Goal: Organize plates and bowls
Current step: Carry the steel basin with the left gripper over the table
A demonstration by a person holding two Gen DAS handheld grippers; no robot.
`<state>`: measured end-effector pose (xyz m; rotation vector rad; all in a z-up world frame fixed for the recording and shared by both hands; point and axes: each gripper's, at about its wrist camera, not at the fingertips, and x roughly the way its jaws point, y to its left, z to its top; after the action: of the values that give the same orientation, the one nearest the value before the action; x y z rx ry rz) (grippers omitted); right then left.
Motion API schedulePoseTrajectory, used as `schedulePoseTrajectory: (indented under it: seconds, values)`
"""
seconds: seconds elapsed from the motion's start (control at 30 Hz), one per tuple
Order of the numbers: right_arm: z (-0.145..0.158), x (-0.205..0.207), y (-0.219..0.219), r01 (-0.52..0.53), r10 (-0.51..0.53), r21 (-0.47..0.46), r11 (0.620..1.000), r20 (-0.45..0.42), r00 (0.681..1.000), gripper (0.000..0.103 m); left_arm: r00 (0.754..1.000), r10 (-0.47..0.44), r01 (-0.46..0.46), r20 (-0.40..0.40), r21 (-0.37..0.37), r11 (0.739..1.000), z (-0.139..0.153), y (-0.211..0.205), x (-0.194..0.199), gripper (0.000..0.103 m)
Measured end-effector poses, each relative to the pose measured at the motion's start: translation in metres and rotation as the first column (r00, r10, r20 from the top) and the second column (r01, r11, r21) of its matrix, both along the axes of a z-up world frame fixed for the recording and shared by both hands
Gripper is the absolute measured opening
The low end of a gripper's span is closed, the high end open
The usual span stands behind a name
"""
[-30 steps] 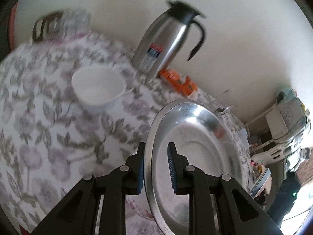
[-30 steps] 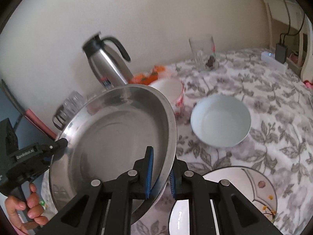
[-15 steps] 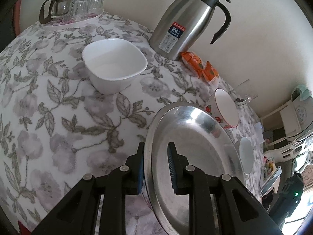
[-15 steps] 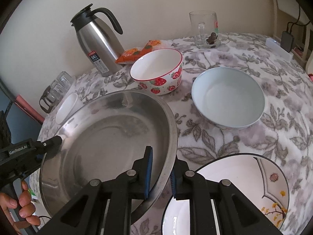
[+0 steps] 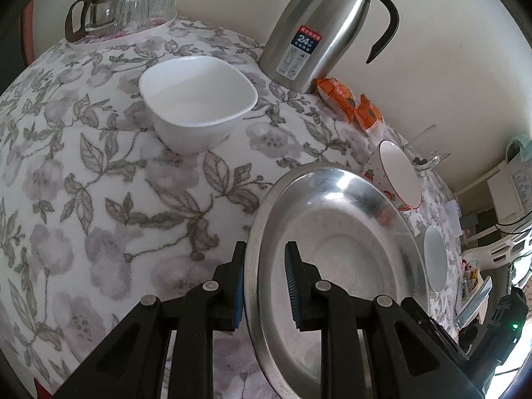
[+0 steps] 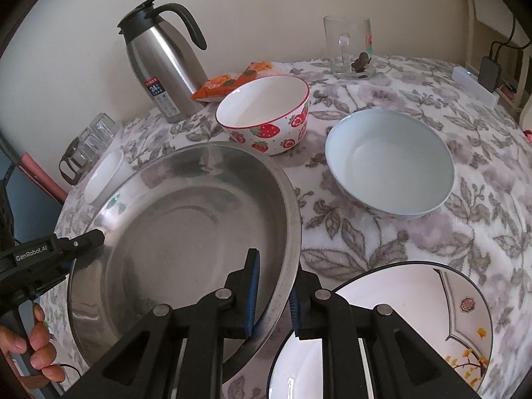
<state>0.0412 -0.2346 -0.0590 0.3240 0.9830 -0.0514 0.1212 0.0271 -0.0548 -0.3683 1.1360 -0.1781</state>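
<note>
Both grippers held the steel plate (image 6: 186,232) by its rim.
The left gripper (image 5: 264,281) and the right gripper (image 6: 274,294) were closed on opposite edges, over the floral tablecloth (image 5: 99,179).

Three bowls stand here: a square white bowl (image 5: 196,103), a strawberry-patterned bowl (image 6: 266,118), a pale blue bowl (image 6: 389,163). One steel basin (image 6: 186,229), one painted plate (image 6: 399,326), one steel jug (image 6: 163,63), one glass mug (image 6: 349,46).
</note>
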Motion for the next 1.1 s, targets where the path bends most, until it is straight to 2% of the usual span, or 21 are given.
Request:
schedulePoseTrajectory:
  seconds: [0.4,0.63,1.1]
  values:
    - [-0.011,0.002,0.002,-0.004,0.004,-0.004,1.0,-0.036,0.999,0.017,0.999,0.0,0.001,-0.045,0.019,1.0,-0.015,0.001,0.003,0.022]
    - [-0.012,0.002,0.001,-0.002,0.002,-0.002,1.0,-0.044,0.999,0.017,0.995,-0.001,0.005,-0.098,0.032,0.999,-0.026,0.001,0.004,0.022]
    - [-0.016,0.003,0.004,-0.015,0.015,0.003,1.0,-0.052,0.999,0.017,0.994,0.021,-0.016,-0.11,0.046,0.999,-0.027,0.003,0.004,0.022]
